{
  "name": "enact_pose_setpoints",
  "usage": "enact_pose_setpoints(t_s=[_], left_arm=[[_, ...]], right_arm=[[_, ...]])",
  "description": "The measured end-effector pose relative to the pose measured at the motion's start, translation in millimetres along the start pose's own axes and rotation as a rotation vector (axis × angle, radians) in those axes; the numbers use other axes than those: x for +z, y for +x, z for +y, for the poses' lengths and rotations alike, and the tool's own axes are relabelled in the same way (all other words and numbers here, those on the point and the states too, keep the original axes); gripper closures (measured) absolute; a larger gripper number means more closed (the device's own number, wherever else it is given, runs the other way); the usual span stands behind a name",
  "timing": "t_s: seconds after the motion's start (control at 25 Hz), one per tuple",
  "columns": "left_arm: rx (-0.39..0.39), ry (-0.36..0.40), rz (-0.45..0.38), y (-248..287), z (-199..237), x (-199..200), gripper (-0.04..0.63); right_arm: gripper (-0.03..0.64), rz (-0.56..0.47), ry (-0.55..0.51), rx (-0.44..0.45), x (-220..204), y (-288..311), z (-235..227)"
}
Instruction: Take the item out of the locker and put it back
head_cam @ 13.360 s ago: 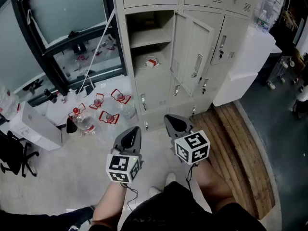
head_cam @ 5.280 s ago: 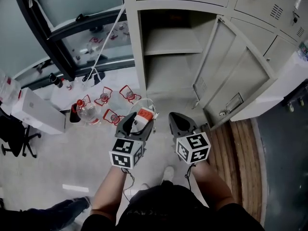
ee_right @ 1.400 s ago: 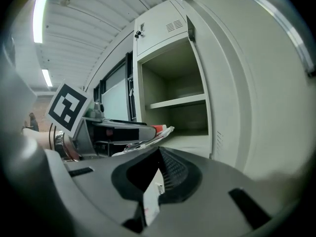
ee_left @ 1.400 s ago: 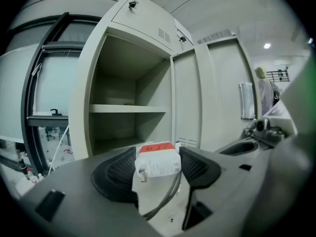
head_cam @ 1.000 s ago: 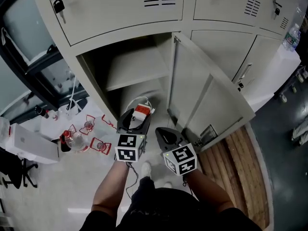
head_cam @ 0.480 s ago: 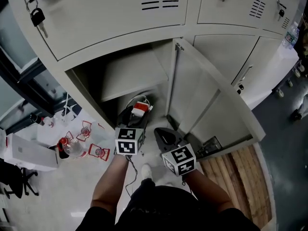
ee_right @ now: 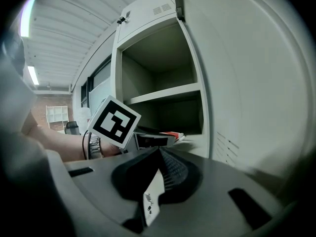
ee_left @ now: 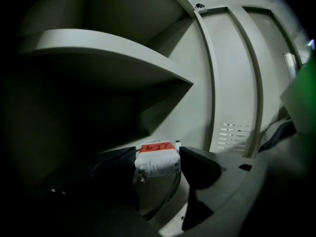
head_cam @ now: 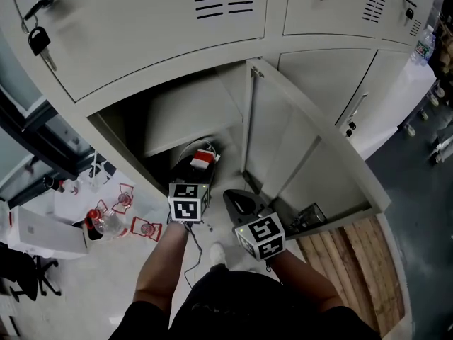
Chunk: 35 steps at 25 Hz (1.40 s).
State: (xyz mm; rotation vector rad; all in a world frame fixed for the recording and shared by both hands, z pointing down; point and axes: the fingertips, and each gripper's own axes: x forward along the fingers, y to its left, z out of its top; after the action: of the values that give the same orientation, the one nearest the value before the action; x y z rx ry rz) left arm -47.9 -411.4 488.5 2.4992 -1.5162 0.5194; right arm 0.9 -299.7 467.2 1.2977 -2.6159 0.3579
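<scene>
Over the last second the left tongs (head_cam: 195, 167) have carried the charger (ee_left: 158, 163) from the mouth of the open locker (head_cam: 141, 27) into its lower compartment. A few seconds before that, it was held out in the open, well clear of the locker. Now the white block with its red label sits under the shelf (ee_left: 103, 58), and in the head view only its red top shows in the shadow there.

The left tongs are still clamped on it, one pad against each side of the block, with its white cable looping down below. Whether the block already rests on the compartment floor cannot be made out; that area is too dark.

The right tongs (ee_right: 159, 164) have barely moved. They wait outside, low by the open door (head_cam: 304, 147), pressed together with nothing between them.

For the task, this looks like the return half nearly finished: the charger has been out and is back inside. What seems left is to set it down, let go, and draw the left tongs out without snagging the cable.
</scene>
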Motion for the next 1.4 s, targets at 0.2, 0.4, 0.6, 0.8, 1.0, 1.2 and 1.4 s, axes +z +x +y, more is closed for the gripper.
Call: enact_pose_setpoints(t_s=[0.2, 0.4, 0.6, 0.8, 1.0, 1.2, 1.4], left_arm=[[0.002, 0.003, 0.026, 9.0, 3.7, -7.6, 0.321], [-0.029, -0.022, 0.050, 14.8, -0.7, -7.2, 0.321], [-0.002, 0.015, 0.092, 24.4, 6.1, -21.3, 0.321], [-0.002, 0.005, 0.101, 27.1, 7.0, -18.8, 0.321], [-0.019, -0.003, 0.101, 25.2, 0.7, -10.7, 0.324], [-0.003, 0.034, 0.120, 31.5, 3.0, -22.3, 0.324], [0.007, 0.045, 0.097, 31.1, 5.9, -21.1, 0.324]], right_arm=[[0.617, 0.003, 0.006, -0.011, -1.6, 1.1, -0.7], [0.617, 0.005, 0.014, -0.014, -3.0, 4.1, -0.9], [0.617, 0.005, 0.029, -0.016, -3.9, 6.7, -2.0], [0.617, 0.004, 0.031, -0.018, -4.2, 7.3, -1.7], [0.617, 0.001, 0.032, -0.028, -4.0, 4.9, -3.9], [0.617, 0.000, 0.035, -0.032, -4.8, 2.8, -5.0], [0.617, 0.000, 0.034, -0.033, -5.0, 0.9, -4.6]])
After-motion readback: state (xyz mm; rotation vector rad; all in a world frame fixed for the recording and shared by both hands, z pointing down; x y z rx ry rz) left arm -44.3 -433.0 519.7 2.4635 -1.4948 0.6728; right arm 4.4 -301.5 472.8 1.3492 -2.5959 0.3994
